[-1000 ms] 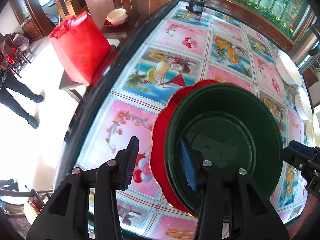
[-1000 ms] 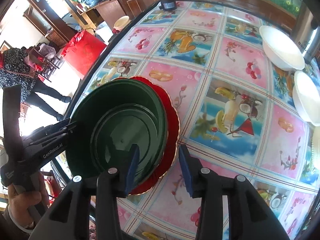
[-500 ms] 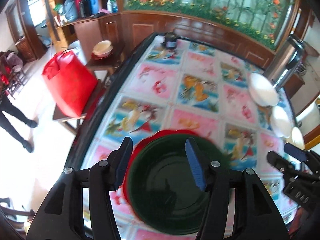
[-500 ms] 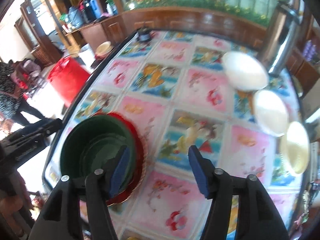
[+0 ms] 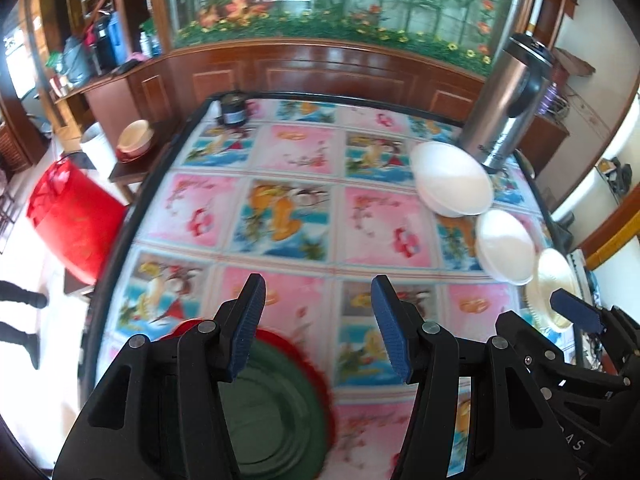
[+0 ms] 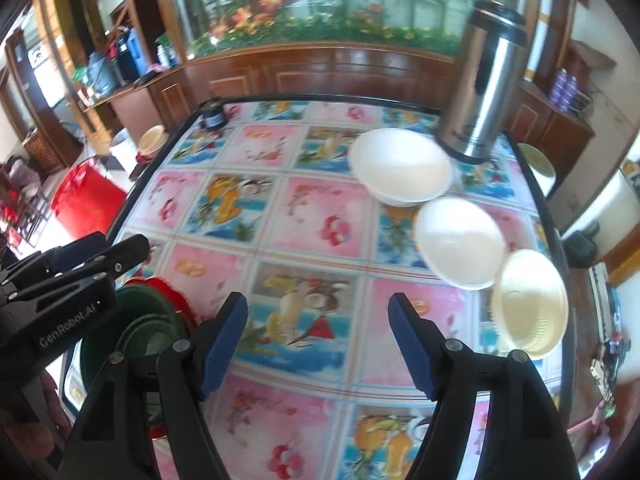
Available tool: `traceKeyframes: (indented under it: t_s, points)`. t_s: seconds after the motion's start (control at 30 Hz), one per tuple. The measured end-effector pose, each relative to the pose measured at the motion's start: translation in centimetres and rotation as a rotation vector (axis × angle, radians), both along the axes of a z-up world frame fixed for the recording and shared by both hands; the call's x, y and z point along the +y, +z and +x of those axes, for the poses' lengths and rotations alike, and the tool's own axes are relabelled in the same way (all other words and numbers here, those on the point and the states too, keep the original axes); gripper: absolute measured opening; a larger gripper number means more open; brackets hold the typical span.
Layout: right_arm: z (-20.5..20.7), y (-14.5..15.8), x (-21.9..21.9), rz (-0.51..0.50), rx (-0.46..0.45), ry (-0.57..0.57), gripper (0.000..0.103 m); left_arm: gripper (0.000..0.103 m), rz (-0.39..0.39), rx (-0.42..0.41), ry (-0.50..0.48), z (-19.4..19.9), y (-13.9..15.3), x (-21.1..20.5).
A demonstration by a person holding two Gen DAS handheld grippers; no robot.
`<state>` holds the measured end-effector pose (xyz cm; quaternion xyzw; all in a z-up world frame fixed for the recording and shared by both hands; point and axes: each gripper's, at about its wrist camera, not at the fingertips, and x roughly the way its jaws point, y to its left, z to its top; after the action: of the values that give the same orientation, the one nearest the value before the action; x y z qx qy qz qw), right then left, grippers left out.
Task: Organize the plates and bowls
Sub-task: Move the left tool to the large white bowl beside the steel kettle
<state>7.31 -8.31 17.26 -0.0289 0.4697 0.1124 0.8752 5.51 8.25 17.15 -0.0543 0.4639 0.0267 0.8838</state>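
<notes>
A stack of green bowls point(image 5: 280, 412) point(image 6: 132, 332) sits in a red plate point(image 5: 316, 364) point(image 6: 176, 300) at the table's near left. Along the right side stand a large white bowl point(image 5: 452, 178) point(image 6: 400, 168), a smaller white bowl point(image 5: 506, 246) point(image 6: 460, 242) and a cream bowl point(image 5: 554, 284) point(image 6: 530, 304). My left gripper point(image 5: 318, 292) point(image 6: 100, 252) hangs open above the green stack's far edge, holding nothing. My right gripper point(image 6: 319, 308) point(image 5: 576, 314) hovers over the tablecloth between the stack and the cream bowl. Its jaws are opening, with nothing between them.
A tall steel thermos point(image 5: 508, 100) point(image 6: 484, 80) stands behind the large white bowl. A small dark jar point(image 5: 234, 110) sits at the far left corner. Left of the table are a red bag point(image 5: 72, 220), a low stand with a bowl point(image 5: 134, 140) and a person's legs point(image 5: 20, 300).
Both grippers have let go of the green bowl's rim, widened their jaws and lifted up and back. The green stack stays on the red plate.
</notes>
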Motion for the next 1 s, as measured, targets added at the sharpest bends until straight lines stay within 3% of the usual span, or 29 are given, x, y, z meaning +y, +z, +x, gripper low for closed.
traceKeyframes:
  t_s: [0.43, 1.0]
  points:
    - [2.4, -1.1, -7.5, 0.005, 0.026, -0.108, 0.074, 0.055, 0.0, 0.035, -0.123, 4.9, -1.9, -9.4]
    - [6.2, -2.8, -11.6, 0.022, 0.053, -0.113, 0.075, 0.055, 0.025, 0.065, -0.121, 8.7, -4.2, -13.7]
